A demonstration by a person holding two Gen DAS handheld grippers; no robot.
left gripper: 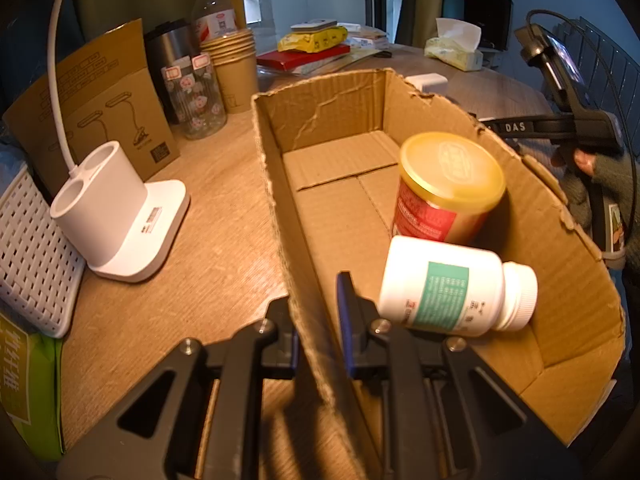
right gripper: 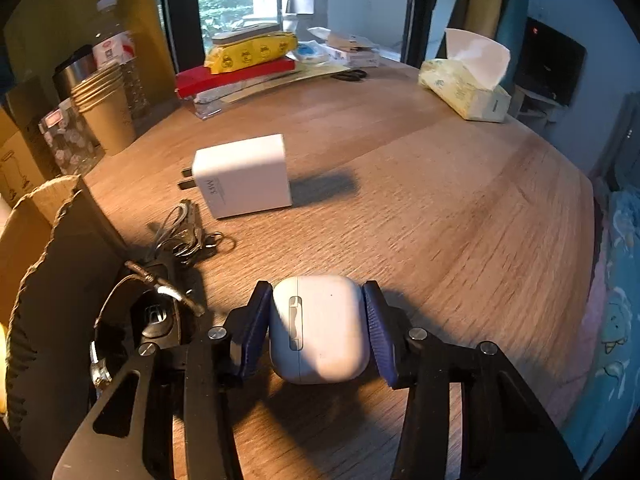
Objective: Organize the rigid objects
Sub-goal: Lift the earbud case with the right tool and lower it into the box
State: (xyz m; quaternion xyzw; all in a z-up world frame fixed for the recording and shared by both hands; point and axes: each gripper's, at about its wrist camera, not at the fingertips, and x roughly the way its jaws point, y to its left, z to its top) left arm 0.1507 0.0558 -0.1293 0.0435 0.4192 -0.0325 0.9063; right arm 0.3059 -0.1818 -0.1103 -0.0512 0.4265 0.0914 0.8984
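Note:
My left gripper (left gripper: pixel 320 344) is shut on the near left wall of an open cardboard box (left gripper: pixel 276 184). Inside the box stand a red jar with a yellow lid (left gripper: pixel 448 188) and a white pill bottle (left gripper: pixel 456 288) lying on its side. My right gripper (right gripper: pixel 318 328) is shut on a white earbud case (right gripper: pixel 320 328), just above the wooden table. A white charger plug (right gripper: pixel 244 176) lies farther ahead, and a bunch of keys with a car fob (right gripper: pixel 180 240) lies beside the box corner (right gripper: pixel 48 240).
A white lamp base (left gripper: pixel 120 216), white basket (left gripper: pixel 28 248), paper cups (left gripper: pixel 236 72), a patterned glass bottle (left gripper: pixel 196 96) and a brown carton (left gripper: pixel 100 100) stand left of the box. A tissue box (right gripper: pixel 464 92) and stacked books (right gripper: pixel 240 68) sit at the far edge.

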